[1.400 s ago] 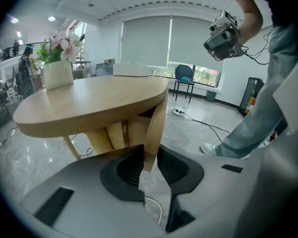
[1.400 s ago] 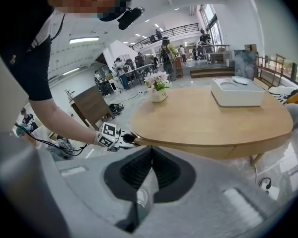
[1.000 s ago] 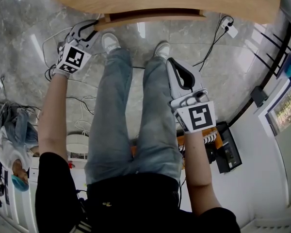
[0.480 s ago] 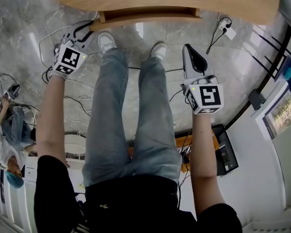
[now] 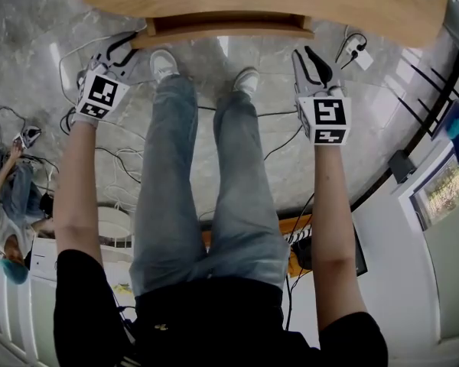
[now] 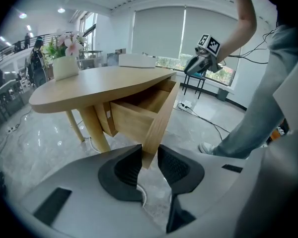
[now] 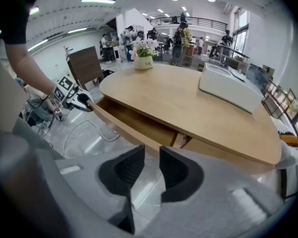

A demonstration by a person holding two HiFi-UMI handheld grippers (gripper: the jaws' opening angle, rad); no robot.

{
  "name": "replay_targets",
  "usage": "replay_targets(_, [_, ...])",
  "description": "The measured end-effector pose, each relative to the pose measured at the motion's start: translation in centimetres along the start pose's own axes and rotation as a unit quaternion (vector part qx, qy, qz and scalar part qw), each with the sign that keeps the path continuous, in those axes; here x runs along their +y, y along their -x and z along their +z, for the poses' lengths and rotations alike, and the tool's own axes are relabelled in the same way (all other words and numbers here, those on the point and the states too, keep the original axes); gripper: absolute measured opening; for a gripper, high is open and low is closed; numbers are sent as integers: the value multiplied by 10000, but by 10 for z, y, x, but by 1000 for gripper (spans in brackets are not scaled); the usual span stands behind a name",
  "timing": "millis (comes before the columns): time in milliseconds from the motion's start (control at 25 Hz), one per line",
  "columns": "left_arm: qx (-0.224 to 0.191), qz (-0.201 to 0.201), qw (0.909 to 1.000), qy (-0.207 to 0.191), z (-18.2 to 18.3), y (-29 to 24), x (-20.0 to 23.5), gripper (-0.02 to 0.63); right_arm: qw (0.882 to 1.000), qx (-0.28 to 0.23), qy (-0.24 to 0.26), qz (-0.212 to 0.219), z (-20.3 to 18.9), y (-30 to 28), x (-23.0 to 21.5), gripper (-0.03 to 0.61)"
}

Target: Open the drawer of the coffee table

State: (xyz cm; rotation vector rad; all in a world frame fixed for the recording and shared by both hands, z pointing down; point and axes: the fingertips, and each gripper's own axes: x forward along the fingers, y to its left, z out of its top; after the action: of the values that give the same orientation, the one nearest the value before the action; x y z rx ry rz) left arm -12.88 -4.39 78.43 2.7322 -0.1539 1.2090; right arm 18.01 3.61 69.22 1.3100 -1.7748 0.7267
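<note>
- Left claw (image 6: 150, 150) is clenched on the drawer (image 6: 134, 120): the lower corner of the front panel's end sits wedged btwn the two dark pads.
- Drawer's pulled out from under the bench (image 6: 99, 83) top, with its wooden side and inside on show.
- Head view: the drawer front runs as a pale strip along the bench's near edge, just ahead of the person's white shoes (image 5: 164, 63).
- Left claw is at that strip's left end, and the right claw (image 7: 151, 155) is near its right end.
- Right claw is released: its jaws have just been opening, there's a narrow gap and nothing btwn the pads.
- In the right gripper view the front panel's edge passes just beyond the tips, with none of it inside the gap.
- Both arms reach fwd and down, one on each side of the jeans (image 5: 183, 189), and each claw's marker cube faces up at the head cam.
- On the bench top there's a flower pot (image 7: 143, 61) toward the far side.
- A flat white box (image 7: 231, 88) lies toward the right end, well apart from the pot.
- The floor (image 5: 30, 60) is glossy grey stone.
- Loose cables (image 5: 122, 159) trail under the left arm, and a white power strip (image 5: 363, 48) lies beyond the right claw.
</note>
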Motion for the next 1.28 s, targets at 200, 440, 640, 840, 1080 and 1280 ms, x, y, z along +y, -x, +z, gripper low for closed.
replay_targets(200, [70, 111, 9999, 106, -1, 0, 1, 103, 9927, 254, 1166, 160, 8, -27, 5, 120])
replay_targets(440, [110, 203, 9995, 195, 0, -2, 2, 103, 9675, 660, 2377, 558, 18, -49, 14, 121])
replay_targets(640, [162, 264, 9991, 277, -1, 0, 2, 107, 9552, 765, 2712, 906, 17, -48, 18, 121])
replay_targets(840, [225, 257, 9990, 297, -1, -2, 2, 107, 9384, 992, 3083, 1209, 16, -51, 19, 123])
replay_targets(1080, [281, 233, 9989, 299, -1, -2, 1, 109, 9169, 1427, 3402, 1523, 0, -59, 24, 123])
replay_targets(1280, [301, 213, 9989, 274, -1, -2, 0, 107, 9105, 1588, 3477, 1576, -6, -73, 26, 123])
